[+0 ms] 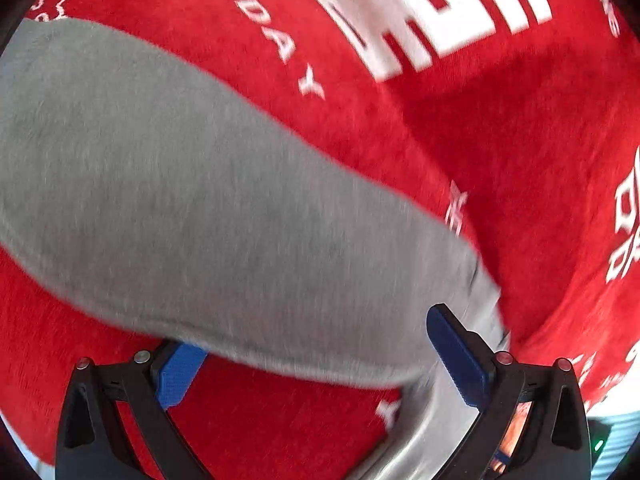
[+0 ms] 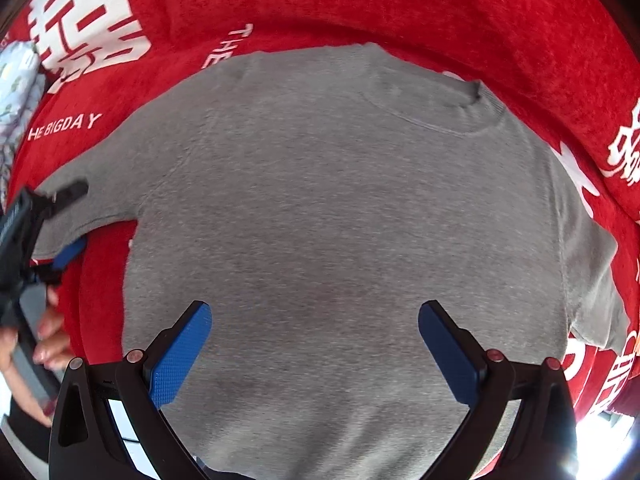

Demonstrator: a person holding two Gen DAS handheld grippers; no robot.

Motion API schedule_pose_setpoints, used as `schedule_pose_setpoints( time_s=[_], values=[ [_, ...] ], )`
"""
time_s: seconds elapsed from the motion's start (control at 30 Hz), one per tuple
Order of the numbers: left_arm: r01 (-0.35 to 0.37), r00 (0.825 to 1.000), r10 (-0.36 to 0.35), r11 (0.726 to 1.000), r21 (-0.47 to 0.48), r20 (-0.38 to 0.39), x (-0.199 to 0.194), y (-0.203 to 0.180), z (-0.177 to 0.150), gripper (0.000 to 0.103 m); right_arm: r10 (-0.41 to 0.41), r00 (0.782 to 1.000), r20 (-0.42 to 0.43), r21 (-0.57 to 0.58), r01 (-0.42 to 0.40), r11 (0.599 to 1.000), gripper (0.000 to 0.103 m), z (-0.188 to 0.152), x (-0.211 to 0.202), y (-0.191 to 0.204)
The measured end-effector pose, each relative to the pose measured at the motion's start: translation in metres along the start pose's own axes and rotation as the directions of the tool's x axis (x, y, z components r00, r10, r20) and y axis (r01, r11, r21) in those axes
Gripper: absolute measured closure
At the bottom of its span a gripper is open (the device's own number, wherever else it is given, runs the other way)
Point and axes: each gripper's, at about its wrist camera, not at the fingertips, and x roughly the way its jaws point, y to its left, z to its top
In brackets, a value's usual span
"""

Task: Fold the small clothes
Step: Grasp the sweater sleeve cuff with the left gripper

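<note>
Nearest us in the right wrist view, the right hand-held gripper (image 2: pixel 316 344) stands wide, its blue pads (image 2: pixel 176 356) parted over the lower body of a grey T-shirt (image 2: pixel 328 208) and closed on nothing; the shirt lies spread flat on a red cloth (image 2: pixel 360 4) printed with white lettering, its collar (image 2: pixel 460 116) at the far end, one short sleeve (image 2: pixel 596 280) reaching out at the right edge; at the left edge of that view we see the left hand-held gripper (image 2: pixel 68 220) set about the end of the other sleeve (image 2: pixel 80 208), one dark finger above the fabric and one blue pad under it, a person's hand (image 2: pixel 44 344) just below it; whether those fingers press the cloth we cannot tell from there.

In the left wrist view, blurred by motion, the left hand-held gripper (image 1: pixel 316 356) shows its fingers well apart; the grey sleeve (image 1: pixel 200 200) lies across the gap, covering the tip of the left blue pad (image 1: pixel 180 376) while the right pad (image 1: pixel 456 356) stands on top of the fabric near the hem; beyond the sleeve the red cloth (image 1: pixel 480 140) fills the frame, the words "BIGDAY" (image 1: pixel 264 28) and large white characters (image 1: pixel 440 8) at the far side.
</note>
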Motion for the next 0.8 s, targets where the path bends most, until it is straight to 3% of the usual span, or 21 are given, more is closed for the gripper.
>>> schedule_pose_setpoints(
  time_s=[0.13, 0.23, 0.37, 0.4, 0.43, 0.47, 0.5, 0.53, 0.67, 0.8],
  values=[
    [-0.045, 0.989, 0.048, 0.999, -0.023, 0.143, -0.029, 0.017, 0.023, 0.0, -0.007, 1.0, 0.002, -0.029, 0.007, 1.0, 0.0, 0.002, 0.001, 0.012],
    [-0.106, 0.973, 0.114, 0.993, -0.049, 0.203, -0.048, 0.039, 0.032, 0.0, -0.006, 1.0, -0.003, -0.048, 0.006, 0.999, 0.0, 0.003, 0.003, 0.019],
    [-0.218, 0.939, 0.232, 0.972, -0.083, 0.255, -0.066, 0.061, 0.041, 0.004, 0.001, 1.0, -0.006, -0.057, -0.001, 0.998, 0.0, 0.004, 0.005, 0.027],
    [-0.244, 0.931, 0.259, 0.966, -0.087, 0.258, -0.064, 0.066, 0.047, 0.022, 0.003, 1.0, -0.005, -0.059, -0.003, 0.998, 0.0, 0.003, 0.004, 0.028],
    [-0.282, 0.92, 0.295, 0.955, -0.09, 0.258, -0.068, 0.071, 0.05, 0.048, 0.007, 1.0, -0.004, -0.061, -0.007, 0.998, 0.0, 0.003, 0.004, 0.03],
    [-0.325, 0.905, 0.336, 0.942, -0.084, 0.261, -0.071, 0.072, 0.052, 0.065, 0.011, 1.0, -0.002, -0.066, -0.011, 0.998, 0.0, 0.003, 0.002, 0.032],
    [-0.336, 0.904, 0.342, 0.939, -0.07, 0.257, -0.077, 0.077, 0.052, 0.098, 0.015, 1.0, 0.0, -0.068, -0.015, 0.998, 0.0, 0.002, 0.001, 0.032],
    [-0.309, 0.921, 0.314, 0.949, -0.06, 0.231, -0.076, 0.081, 0.054, 0.098, 0.02, 1.0, 0.004, -0.07, -0.02, 0.997, 0.0, 0.001, 0.0, 0.033],
    [-0.281, 0.927, 0.266, 0.96, 0.018, 0.263, -0.089, 0.065, 0.054, 0.098, 0.041, 0.999, 0.022, -0.051, -0.04, 0.998, 0.0, -0.005, -0.009, 0.026],
    [-0.213, 0.944, 0.153, 0.96, 0.184, 0.293, -0.106, 0.009, 0.043, 0.098, 0.065, 0.996, 0.052, 0.005, -0.066, 0.998, 0.0, -0.012, -0.02, 0.009]
  ],
)
